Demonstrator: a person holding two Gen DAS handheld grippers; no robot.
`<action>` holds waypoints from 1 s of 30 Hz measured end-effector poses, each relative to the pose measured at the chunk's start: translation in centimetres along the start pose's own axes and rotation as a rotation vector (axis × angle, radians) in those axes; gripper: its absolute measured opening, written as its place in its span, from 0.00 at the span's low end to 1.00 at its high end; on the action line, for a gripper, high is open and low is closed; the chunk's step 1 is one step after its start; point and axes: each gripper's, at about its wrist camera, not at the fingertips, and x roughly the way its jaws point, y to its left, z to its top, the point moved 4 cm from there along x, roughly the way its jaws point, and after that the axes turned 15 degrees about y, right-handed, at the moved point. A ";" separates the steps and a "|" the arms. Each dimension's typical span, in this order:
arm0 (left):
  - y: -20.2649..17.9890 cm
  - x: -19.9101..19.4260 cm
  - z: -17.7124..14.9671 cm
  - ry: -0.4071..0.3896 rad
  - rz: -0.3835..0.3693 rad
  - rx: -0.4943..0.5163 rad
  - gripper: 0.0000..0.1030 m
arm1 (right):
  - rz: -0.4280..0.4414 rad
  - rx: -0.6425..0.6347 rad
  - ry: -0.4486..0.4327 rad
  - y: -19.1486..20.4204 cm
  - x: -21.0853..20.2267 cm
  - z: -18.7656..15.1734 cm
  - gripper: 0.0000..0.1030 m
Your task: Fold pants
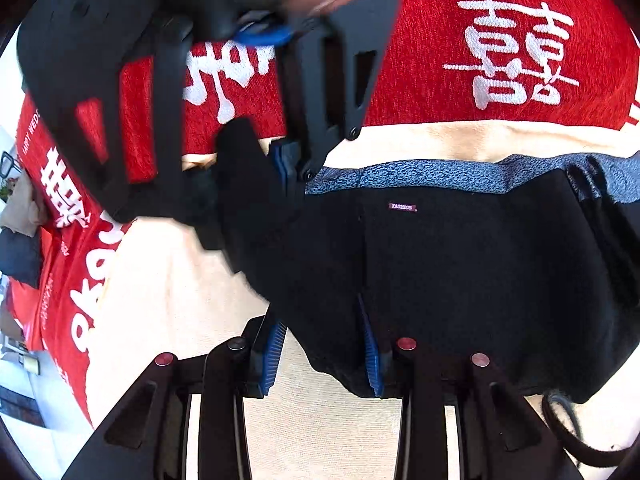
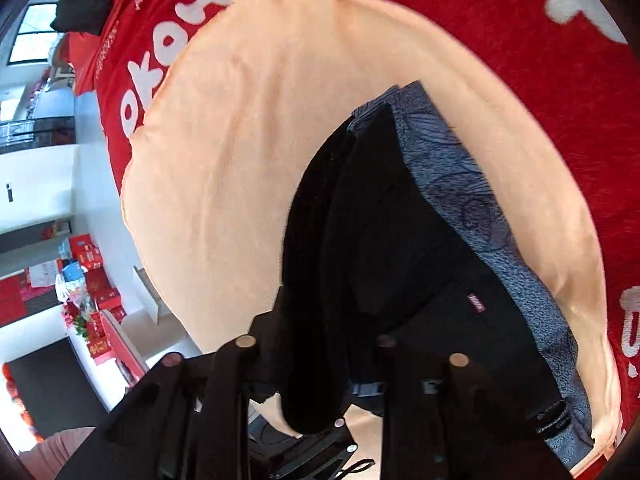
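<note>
Black pants with a small "FASHION" label and a blue-grey patterned lining lie on a cream blanket. My left gripper stands at the near edge of the pants, its blue pads on either side of a fold of black cloth. The right gripper shows in the left wrist view at upper left, shut on a bunched black part of the pants. In the right wrist view the pants hang down between my right gripper's fingers, lifted off the blanket.
A red bedspread with white characters lies under the blanket. The bed's edge is at the left of the right wrist view; beyond it are a white floor and red boxes. A black cord lies at the lower right.
</note>
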 end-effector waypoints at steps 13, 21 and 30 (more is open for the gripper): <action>-5.4 -8.9 2.2 -0.164 -0.109 0.090 0.35 | 0.305 0.060 -0.347 -5.9 -7.4 -10.5 0.20; -13.3 -16.7 4.2 -0.221 -0.276 0.177 0.35 | 0.461 0.153 -0.593 -12.5 -10.3 -23.0 0.20; -27.2 -21.5 3.4 -0.232 -0.326 0.387 0.36 | 0.636 0.323 -0.782 -23.0 -7.5 -37.4 0.22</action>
